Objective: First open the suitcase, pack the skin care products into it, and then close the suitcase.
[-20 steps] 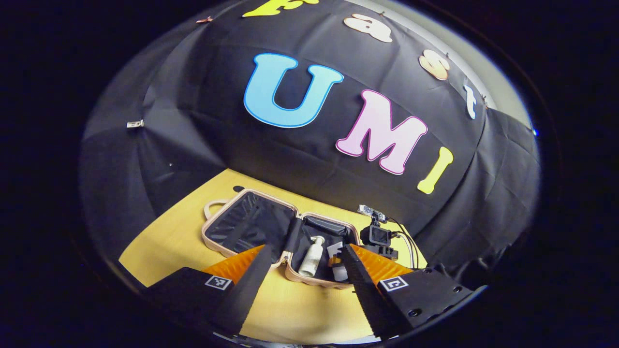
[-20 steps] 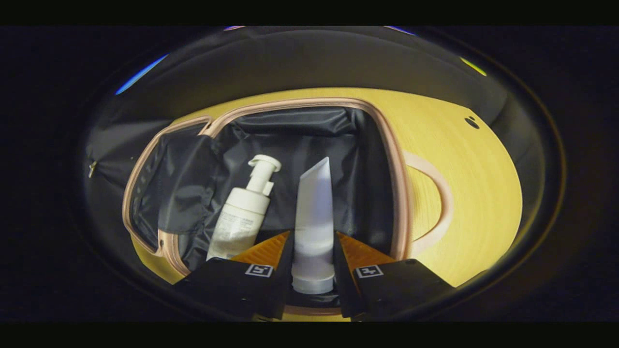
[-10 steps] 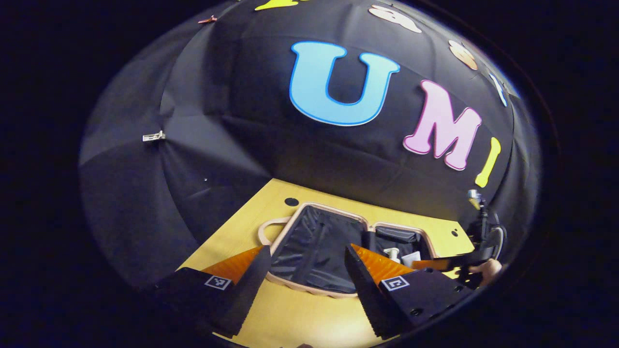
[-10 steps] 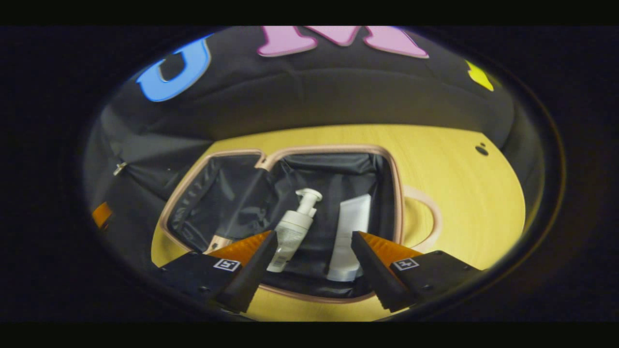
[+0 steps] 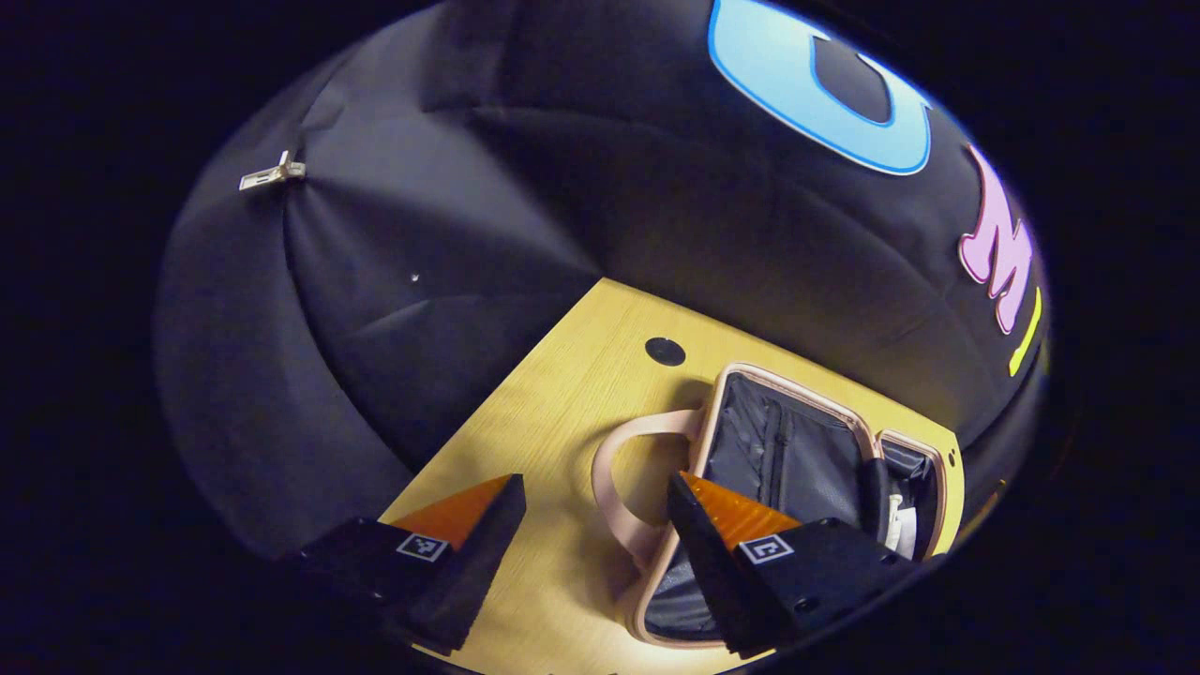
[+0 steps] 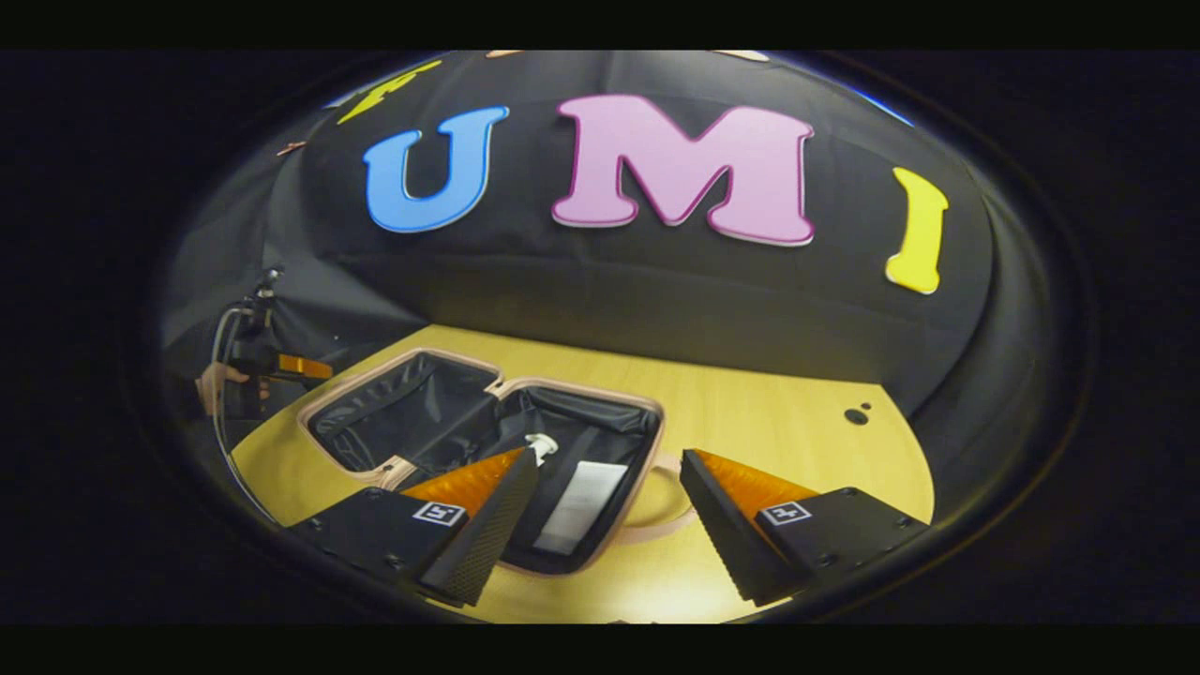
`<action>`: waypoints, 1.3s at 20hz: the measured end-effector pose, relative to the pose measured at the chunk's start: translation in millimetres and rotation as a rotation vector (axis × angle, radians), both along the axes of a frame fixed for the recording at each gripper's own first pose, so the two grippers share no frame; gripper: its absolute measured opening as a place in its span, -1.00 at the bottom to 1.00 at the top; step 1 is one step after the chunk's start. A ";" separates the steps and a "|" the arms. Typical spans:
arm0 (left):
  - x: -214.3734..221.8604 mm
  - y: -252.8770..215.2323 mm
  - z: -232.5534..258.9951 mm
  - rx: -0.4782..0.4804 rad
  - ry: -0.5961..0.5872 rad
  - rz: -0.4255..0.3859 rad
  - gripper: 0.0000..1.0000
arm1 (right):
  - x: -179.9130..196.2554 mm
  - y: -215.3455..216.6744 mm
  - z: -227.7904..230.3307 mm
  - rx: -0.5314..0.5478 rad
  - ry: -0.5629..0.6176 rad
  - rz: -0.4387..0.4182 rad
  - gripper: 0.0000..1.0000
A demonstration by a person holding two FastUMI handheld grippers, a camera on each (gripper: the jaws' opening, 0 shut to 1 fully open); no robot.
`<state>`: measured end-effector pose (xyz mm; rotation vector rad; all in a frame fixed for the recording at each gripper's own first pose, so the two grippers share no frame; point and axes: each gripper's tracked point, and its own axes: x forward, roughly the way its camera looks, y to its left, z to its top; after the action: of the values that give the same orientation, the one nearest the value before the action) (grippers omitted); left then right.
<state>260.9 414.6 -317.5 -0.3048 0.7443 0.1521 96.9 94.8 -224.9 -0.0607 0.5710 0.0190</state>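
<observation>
The pink-rimmed suitcase (image 6: 581, 387) lies open and flat on the yellow table, its black lining showing. A white tube (image 6: 581, 492) and a white pump bottle (image 6: 541, 445) lie in its right half. My right gripper (image 6: 609, 464) hovers open above the near edge of that half, holding nothing. In the left gripper view the suitcase (image 5: 797, 384) sits at the right, its pink handle (image 5: 614, 469) looping out toward me. My left gripper (image 5: 595, 497) is open over the handle, with its right finger (image 5: 722, 516) above the lid's rim. A sliver of the bottle (image 5: 902, 525) shows.
The yellow table (image 6: 778, 422) has small round holes (image 5: 665, 352) near its far edge. Black cloth walls stand close behind and to the sides. A hand (image 6: 220, 384) holding the left gripper (image 6: 302, 367) shows at the far left of the right gripper view.
My right gripper opened, left the tube lying in the suitcase and drew back and up. My left gripper swung left to the handle side of the empty half.
</observation>
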 end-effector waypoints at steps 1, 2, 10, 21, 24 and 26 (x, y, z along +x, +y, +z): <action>9.9 0.1 -4.0 -0.022 0.015 -0.013 0.91 | -5.0 -8.0 9.8 -0.017 -0.031 0.002 0.95; 18.1 5.7 -7.3 -0.027 0.028 -0.011 0.90 | -11.4 -14.0 17.5 -0.026 -0.054 0.002 0.95; 28.9 -11.8 -65.6 -0.111 0.253 -0.091 0.63 | -54.5 -31.2 7.4 0.025 -0.032 -0.028 0.94; 31.3 -26.3 -19.1 -0.104 0.114 -0.077 -0.77 | -61.1 -70.5 19.4 0.005 -0.045 -0.072 0.96; 25.3 -35.2 66.0 -0.010 -0.006 -0.179 -0.87 | -55.5 -85.6 28.1 0.014 -0.070 -0.080 0.95; 11.0 -55.2 145.3 0.007 -0.093 -0.233 -0.87 | -53.9 -95.6 36.1 0.009 -0.087 -0.078 0.96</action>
<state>271.9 359.4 -172.3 -0.2152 0.6811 -0.0795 43.0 -0.8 -188.7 -0.0302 0.4856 -0.0571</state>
